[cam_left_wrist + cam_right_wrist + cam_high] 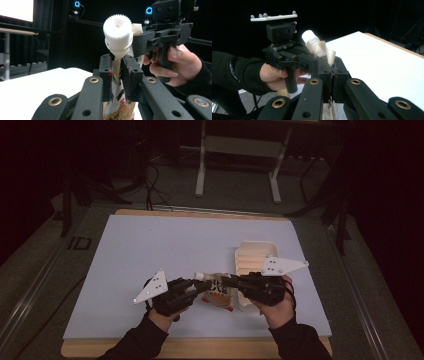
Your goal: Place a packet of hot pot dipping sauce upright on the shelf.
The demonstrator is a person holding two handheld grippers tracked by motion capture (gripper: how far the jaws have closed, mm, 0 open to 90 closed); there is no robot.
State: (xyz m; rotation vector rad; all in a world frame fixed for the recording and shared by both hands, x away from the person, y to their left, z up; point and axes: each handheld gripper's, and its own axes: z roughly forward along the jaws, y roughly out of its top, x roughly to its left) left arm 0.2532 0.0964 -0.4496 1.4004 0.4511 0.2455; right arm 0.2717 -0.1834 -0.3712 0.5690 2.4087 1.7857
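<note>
1. Near the front edge of the pale blue table (150, 250), between the person's two hands, a printed spout pouch (218, 295) is held up off the surface by both grippers.
2. The left gripper (116, 75) has its jaws closed on the pouch's neck, just below the white ribbed cap (118, 33); the printed film runs down between the pads.
3. The right gripper (333, 72) has its jaws pressed shut on a thin edge of the same pouch; in its own view the film pokes out above and below the pads, and the cap (310, 37) sits beyond, tilted away.
4. A white ridged tray (255, 257) lies on the table just behind the right gripper, apart from the pouch.
5. Judged from this, the step in hand is steadying the pouch between two grips, most likely ahead of opening the cap or tearing the top edge; which of the two I cannot tell.
6. The next move calls for one grip to hold the neck firm while the other shifts to the cap or pulls the film, without crushing the pouch body.
</note>
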